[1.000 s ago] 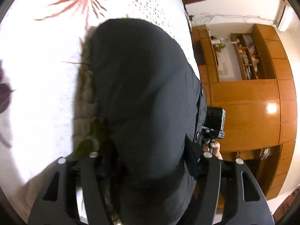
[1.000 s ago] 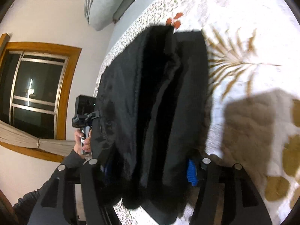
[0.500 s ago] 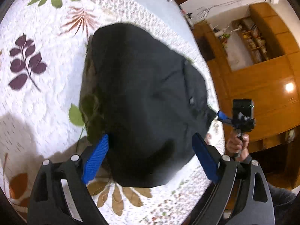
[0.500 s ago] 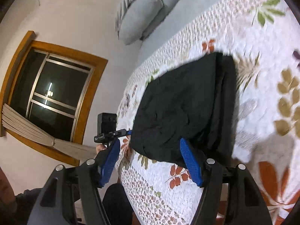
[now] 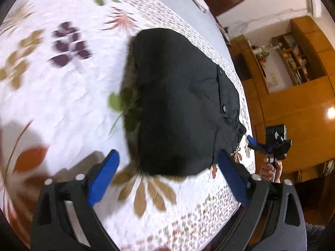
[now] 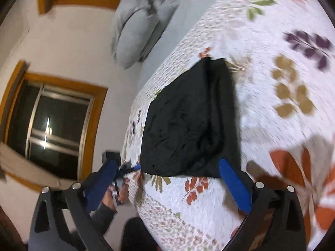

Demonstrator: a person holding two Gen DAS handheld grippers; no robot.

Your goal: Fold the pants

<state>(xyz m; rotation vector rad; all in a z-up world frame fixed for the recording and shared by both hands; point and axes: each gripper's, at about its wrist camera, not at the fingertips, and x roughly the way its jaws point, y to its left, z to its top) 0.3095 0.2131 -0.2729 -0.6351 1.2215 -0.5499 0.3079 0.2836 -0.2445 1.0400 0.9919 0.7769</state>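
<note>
Black pants [image 5: 180, 108] lie folded in a compact bundle on a white bedspread [image 5: 62, 96] printed with leaves, close to the bed's edge. Left gripper [image 5: 167, 163]: jaws spread wide, blue pads [image 5: 102, 175] flanking the near end of the bundle, nothing between them; whether the pads brush the fabric cannot be told, the view is blurred. Pants sit just ahead of this claw, the buttoned waist part [image 5: 224, 108] toward the right side of the left wrist view. Right gripper [image 6: 167, 167]: jaws likewise wide apart, empty, the right-hand pad [image 6: 232, 184] overlapping the bundle's near corner in the view, the pants [image 6: 188, 121] directly ahead of it. In the left wrist view the other tool is seen beside the bundle's corner, held in a hand [image 5: 270, 167]. Grey pillows [image 6: 136, 33] at the head of the bed; wooden cabinets [image 5: 297, 96] beyond the bed; a dark window [image 6: 56, 129] in a wooden frame.
</note>
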